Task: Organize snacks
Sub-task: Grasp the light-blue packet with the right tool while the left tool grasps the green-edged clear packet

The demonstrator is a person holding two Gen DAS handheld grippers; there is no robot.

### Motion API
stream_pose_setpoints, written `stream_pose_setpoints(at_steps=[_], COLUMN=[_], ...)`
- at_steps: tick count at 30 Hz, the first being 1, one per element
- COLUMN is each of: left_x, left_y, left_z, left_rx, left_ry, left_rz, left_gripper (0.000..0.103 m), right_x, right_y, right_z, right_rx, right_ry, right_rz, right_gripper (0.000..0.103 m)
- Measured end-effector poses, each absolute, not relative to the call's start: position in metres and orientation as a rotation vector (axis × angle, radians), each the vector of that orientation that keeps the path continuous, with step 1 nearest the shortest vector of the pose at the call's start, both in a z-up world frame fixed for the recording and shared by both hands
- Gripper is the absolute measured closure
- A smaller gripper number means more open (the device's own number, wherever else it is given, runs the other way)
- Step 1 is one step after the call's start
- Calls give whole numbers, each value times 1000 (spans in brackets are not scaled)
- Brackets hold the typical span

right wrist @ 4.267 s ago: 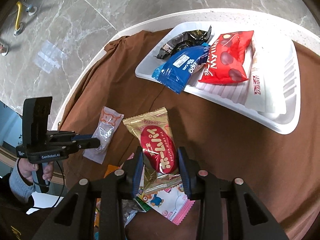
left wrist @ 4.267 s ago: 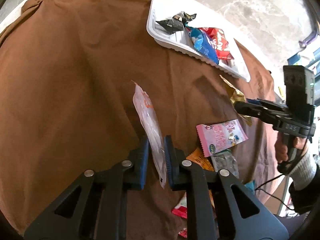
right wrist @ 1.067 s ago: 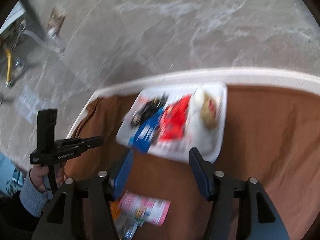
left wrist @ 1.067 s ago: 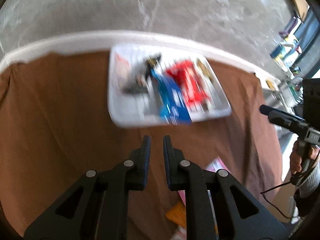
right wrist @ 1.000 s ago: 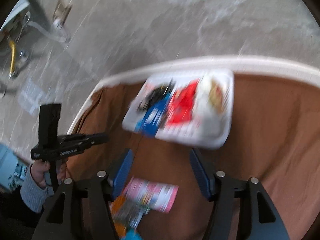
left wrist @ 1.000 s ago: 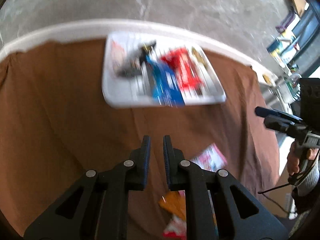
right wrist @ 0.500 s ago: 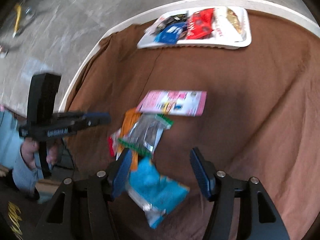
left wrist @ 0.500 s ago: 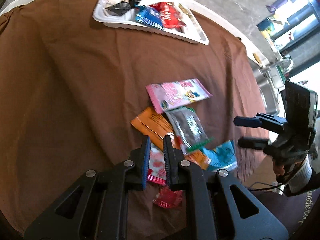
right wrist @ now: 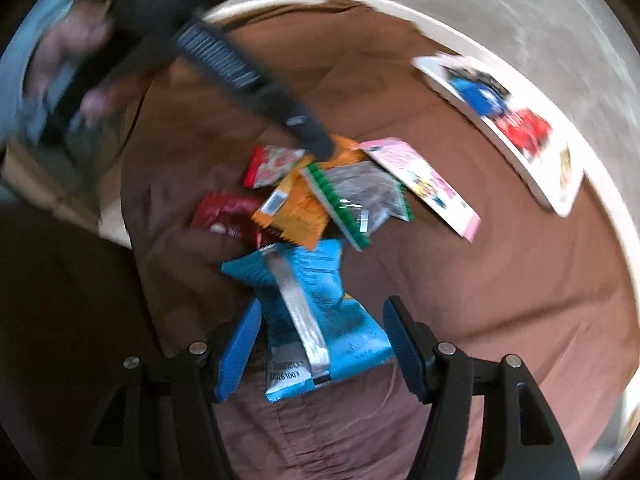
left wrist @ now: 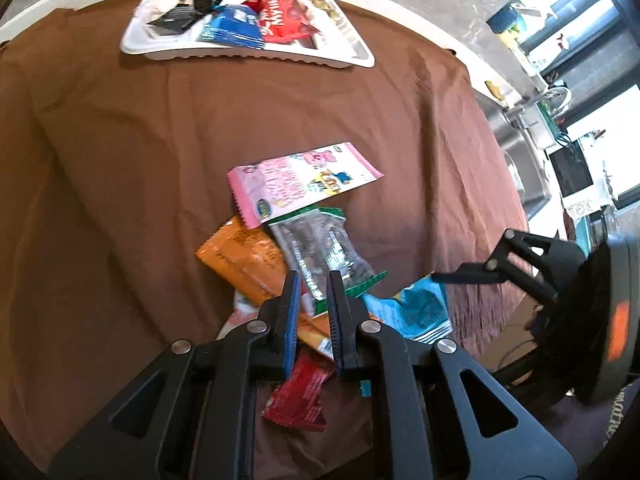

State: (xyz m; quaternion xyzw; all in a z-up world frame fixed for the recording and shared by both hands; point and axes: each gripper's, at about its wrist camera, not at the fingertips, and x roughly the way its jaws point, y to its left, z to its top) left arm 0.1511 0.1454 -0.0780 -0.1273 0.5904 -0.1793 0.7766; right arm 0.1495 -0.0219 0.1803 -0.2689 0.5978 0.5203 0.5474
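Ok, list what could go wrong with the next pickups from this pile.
1. The right gripper, open, straddles the light blue foil packet, whose far end lies against the orange packet; lifting may drag the pile.
2. The left gripper, nearly closed, sits over the clear green-edged packet overlapping the orange one; it might pinch both.

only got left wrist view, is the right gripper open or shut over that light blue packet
observer: open. the right gripper has its jaws spread wide, one on each side of the light blue foil packet
operator: ok, which face of the packet is up
observer: the back. a silver seam strip runs along its length, with a printed code near the end closest to the gripper
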Motion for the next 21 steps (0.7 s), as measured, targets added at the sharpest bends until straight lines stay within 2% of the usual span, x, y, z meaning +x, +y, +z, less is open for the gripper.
stream_pose_setpoints(at_steps=[9, 10, 12, 13, 14, 21], left_x=[169, 170, 172, 173, 174, 177], left_y=[125, 124, 121, 120, 119, 109], left_z=[-91, -91, -90, -90, -89, -90], left_rx=[-244, -242, -245, -246, -253, -209], left_ry=[1337, 1334, 1331, 1329, 1325, 1314], left_rz=[-351, -353, -347, -350, -359, -347], left_gripper=[90, 87, 62, 30, 19, 19], right_x=[124, 124, 123, 122, 121, 119], right_y=[-24, -25, -28, -24, -25, -28], right_z=[176, 176, 178, 178, 179, 180], right_rx=[-764, -761, -744, -740, -730, -697], right_ry=[1368, 1367, 1372, 1373, 1376, 1380], right_rz=[1243, 1240, 1237, 1235, 1236, 1221], right_gripper=[37, 37, 37, 37, 37, 37])
